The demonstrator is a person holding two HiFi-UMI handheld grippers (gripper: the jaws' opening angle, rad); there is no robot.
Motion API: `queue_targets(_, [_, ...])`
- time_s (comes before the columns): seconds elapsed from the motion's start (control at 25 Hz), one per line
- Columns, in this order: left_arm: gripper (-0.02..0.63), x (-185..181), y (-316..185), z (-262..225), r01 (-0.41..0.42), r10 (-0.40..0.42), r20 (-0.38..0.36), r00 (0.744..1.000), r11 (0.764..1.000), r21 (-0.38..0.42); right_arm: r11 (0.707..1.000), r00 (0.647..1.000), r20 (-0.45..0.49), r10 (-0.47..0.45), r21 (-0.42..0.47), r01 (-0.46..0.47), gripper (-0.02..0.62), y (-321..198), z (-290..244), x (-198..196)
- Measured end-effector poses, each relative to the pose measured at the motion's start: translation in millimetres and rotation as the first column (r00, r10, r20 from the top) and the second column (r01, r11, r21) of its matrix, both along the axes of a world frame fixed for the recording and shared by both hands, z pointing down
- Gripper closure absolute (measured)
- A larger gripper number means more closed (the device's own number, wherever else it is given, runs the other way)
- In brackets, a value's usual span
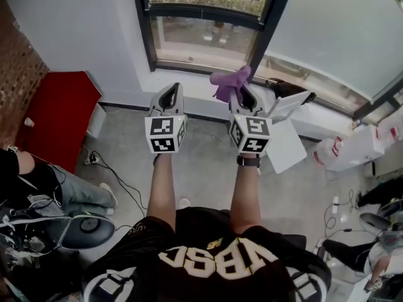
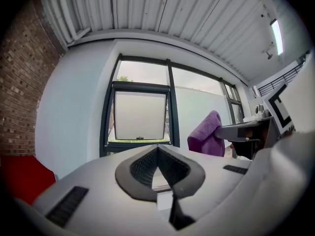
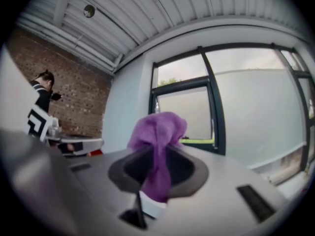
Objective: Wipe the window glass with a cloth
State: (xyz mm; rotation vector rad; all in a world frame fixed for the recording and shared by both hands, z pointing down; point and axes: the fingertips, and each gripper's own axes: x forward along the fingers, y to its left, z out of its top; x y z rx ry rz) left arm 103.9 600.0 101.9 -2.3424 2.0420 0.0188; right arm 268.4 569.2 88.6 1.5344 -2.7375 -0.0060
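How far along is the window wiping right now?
Done: the purple cloth is gripped in the right hand-held gripper. In hand: it's held up toward the window glass, not touching it. Remaining: all the wiping; the left hand-held gripper is shut, empty.

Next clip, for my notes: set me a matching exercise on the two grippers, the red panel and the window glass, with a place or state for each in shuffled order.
Things:
1. left gripper
2. right gripper
3. red panel
4. window glass

Places or states:
A. beside the brick wall, at the person's left
B. shut on the purple cloth
C. ahead of both grippers, cloth not on it
D. jaws together, nothing between them

Pairs: 1-D, 2-B, 3-A, 4-C.
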Motion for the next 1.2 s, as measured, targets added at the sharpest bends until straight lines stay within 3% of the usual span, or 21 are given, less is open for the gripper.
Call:
queue_targets(0.32, [0.583,-66,-17,28,-0.002,0.001,-0.045,0.999,1.000,-0.019,0.997,0.997,-0.043,-0.069,-0.044,0.067,0.508,-15,45,-97])
queue_targets(0.8, [0.583,-125,-82,47,0.029,-0.030,-0.043,0.999,0.999,-0.031,0.993,0.993,-0.037,-0.115,-0.046,0.113,0.508,-92,64,-167])
queue_targets(0.96, [0.583,-135,-141,55,0.044,-0.045,-0.022,0.999,0.999,-0.029,0.991,0.991,-0.022,-0.130,-0.038,0.129,0.508,-152,72,-178])
queue_targets(1.2, [0.583,-150,-277,53,0.049,-0.049,-0.007,0.999,0.999,-0.011,0.987,0.987,0.029,-0.161,-0.015,0.161,0.508,-302,64,-192])
